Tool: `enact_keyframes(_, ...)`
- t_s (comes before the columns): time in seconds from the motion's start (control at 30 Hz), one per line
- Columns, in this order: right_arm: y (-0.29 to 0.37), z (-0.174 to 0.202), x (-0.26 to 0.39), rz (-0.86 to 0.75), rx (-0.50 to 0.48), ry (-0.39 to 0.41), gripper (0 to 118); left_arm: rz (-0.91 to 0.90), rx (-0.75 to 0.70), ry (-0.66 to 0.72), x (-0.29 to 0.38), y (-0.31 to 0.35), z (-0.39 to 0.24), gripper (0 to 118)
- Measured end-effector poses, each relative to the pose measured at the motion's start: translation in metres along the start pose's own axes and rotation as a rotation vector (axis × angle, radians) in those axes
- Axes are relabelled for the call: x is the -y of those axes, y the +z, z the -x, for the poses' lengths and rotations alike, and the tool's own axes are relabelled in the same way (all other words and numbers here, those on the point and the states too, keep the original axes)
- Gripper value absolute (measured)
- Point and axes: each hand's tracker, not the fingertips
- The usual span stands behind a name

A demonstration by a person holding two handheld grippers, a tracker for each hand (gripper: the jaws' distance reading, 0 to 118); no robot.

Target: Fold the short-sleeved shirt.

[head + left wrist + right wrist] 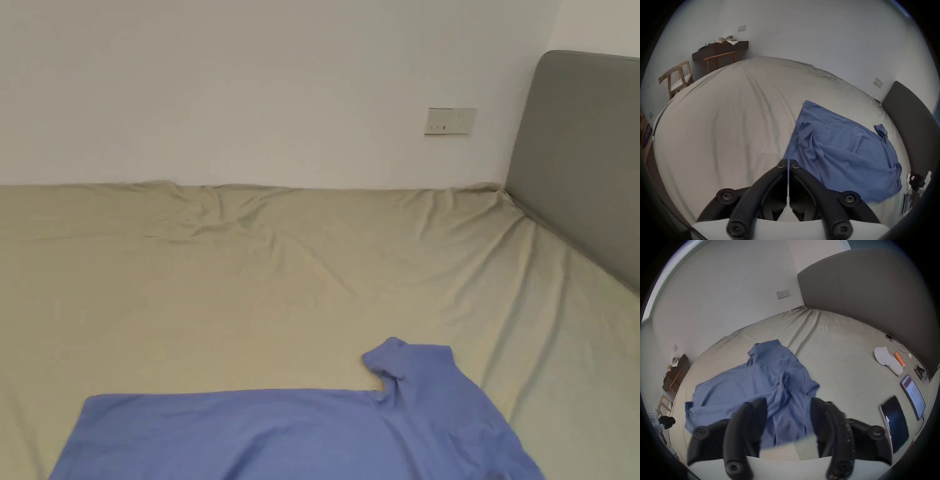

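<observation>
Lying rumpled on the bed (pixel 187 281), the shirt (pixel 839 152) is spread but not flat: a ridge of gathered cloth runs down its middle in the right gripper view, one sleeve (pixel 406 365) is curled over near the far edge, and the near hem looks bunched. No fold seems to be made yet, as far as I can judge.

The main risk, I think, is folding over those creases: if the ridge is not smoothed first, any fold would trap it and come out lumpy and crooked. A second risk is a pinch that takes the sheet along with the shirt, since the two lie flat against each other; lifting then would drag the sheet and shift the whole garment. A grab on a single layer of a doubled part could also pull the shirt askew.

The left gripper (pixel 788 162) has its fingers pressed together with nothing between them; the shirt's near corner lies just beyond and to the right of the tips, whether touching I cannot tell. The right gripper (pixel 788 408) has its fingers well apart, and the shirt's central ridge shows in the gap between them, not pinched; the picture is blurred there

Phones (pixel 894 420) lie right of those fingers, near the headboard (pixel 867 288)
</observation>
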Motion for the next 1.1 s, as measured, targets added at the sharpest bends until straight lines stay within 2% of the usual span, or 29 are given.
enact_keyframes(0.03, 0.011, -0.001, 0.008, 0.006, -0.001, 0.005, 15, 0.006, 0.006, -0.006, 0.007, 0.010, 0.003, 0)
enact_keyframes(0.1, 0.028, 0.000, 0.025, 0.017, 0.009, 0.010, 2, 0.024, 0.005, -0.014, 0.017, 0.021, 0.010, 0)
enact_keyframes(0.13, 0.038, 0.000, 0.035, 0.016, 0.030, -0.005, 2, 0.040, 0.019, -0.010, 0.025, 0.027, 0.013, 0)
enact_keyframes(0.33, 0.065, -0.005, 0.070, 0.111, 0.004, -0.068, 2, 0.086, 0.052, -0.005, 0.040, 0.017, 0.031, 0)
enact_keyframes(0.37, 0.065, -0.003, 0.075, 0.121, 0.002, -0.073, 2, 0.066, 0.059, 0.002, 0.037, 0.011, 0.032, 4)
enact_keyframes(0.4, 0.066, -0.003, 0.076, 0.131, -0.002, -0.072, 2, 0.045, 0.061, 0.011, 0.033, 0.007, 0.033, 20)
enact_keyframes(0.47, 0.070, -0.002, 0.075, 0.136, -0.004, -0.061, 2, 0.042, 0.103, 0.022, 0.021, -0.012, 0.033, 59)
enact_keyframes(0.5, 0.071, 0.002, 0.075, 0.132, -0.002, -0.057, 2, 0.066, 0.119, 0.016, 0.015, -0.022, 0.032, 71)
enact_keyframes(0.67, 0.069, 0.006, 0.067, 0.094, 0.008, -0.075, 2, 0.091, 0.098, -0.011, -0.003, -0.080, 0.020, 69)
enact_keyframes(0.8, 0.066, 0.008, 0.064, 0.102, 0.001, -0.096, 2, 0.244, 0.091, -0.036, 0.004, -0.105, 0.011, 68)
enact_keyframes(0.83, 0.065, 0.010, 0.064, 0.102, 0.000, -0.087, 2, 0.154, 0.072, -0.109, 0.006, -0.099, 0.006, 68)
enact_keyframes(0.87, 0.062, 0.010, 0.063, 0.102, 0.003, -0.072, 3, 0.144, 0.075, -0.163, 0.013, -0.091, 0.001, 68)
enact_keyframes(0.9, 0.058, 0.008, 0.064, 0.104, 0.008, -0.063, 7, 0.154, 0.068, -0.193, 0.017, -0.092, -0.001, 64)
enact_keyframes(0.97, 0.039, 0.005, 0.064, 0.138, 0.036, -0.062, 7, 0.120, 0.027, -0.277, 0.027, -0.092, -0.006, 55)
enact_keyframes(1.0, 0.030, 0.004, 0.064, 0.163, 0.067, -0.068, 11, 0.118, 0.002, -0.299, 0.029, -0.089, -0.008, 46)
enact_keyframes(1.03, 0.023, 0.003, 0.061, 0.161, 0.084, -0.069, 21, 0.124, 0.000, -0.278, 0.029, -0.088, -0.010, 35)
enact_keyframes(1.1, 0.011, 0.005, 0.057, 0.150, 0.102, -0.051, 29, 0.165, 0.008, -0.199, 0.021, -0.087, -0.008, 26)
